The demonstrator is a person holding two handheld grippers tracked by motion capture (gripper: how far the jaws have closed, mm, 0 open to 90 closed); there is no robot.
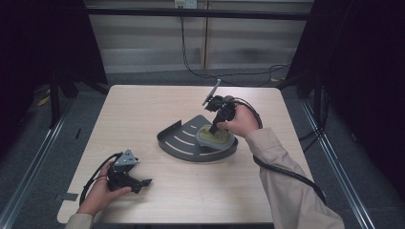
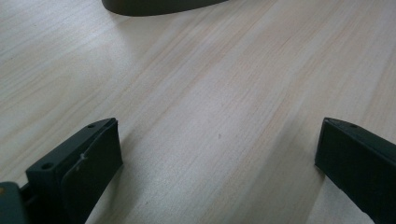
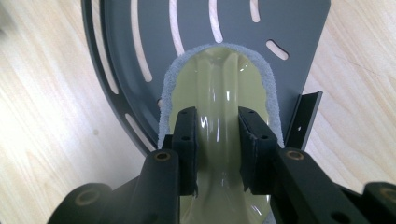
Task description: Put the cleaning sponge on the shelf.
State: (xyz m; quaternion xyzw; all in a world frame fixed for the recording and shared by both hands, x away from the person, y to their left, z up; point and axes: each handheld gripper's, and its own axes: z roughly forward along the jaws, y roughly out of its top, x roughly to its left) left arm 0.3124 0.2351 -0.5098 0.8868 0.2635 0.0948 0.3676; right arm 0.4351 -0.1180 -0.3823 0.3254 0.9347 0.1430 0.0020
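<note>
A dark grey fan-shaped slotted tray (image 1: 179, 138) lies in the middle of the wooden table. A glossy yellow-green plate (image 1: 218, 138) with a grey rim lies on its right part. My right gripper (image 1: 213, 129) points down onto the plate's left side. In the right gripper view the right gripper (image 3: 217, 126) has its jaws a little apart, with the plate (image 3: 217, 70) showing between them and the tray (image 3: 289, 23) beyond. My left gripper (image 1: 145, 183) rests at the table's front left. In its own view the left gripper (image 2: 219, 154) is wide open over bare wood.
The tray's edge (image 2: 154, 5) shows far ahead of the left gripper. A small upright bracket (image 3: 303, 116) stands at the tray's corner beside the right jaw. Cables (image 1: 229, 74) lie on the floor behind the table.
</note>
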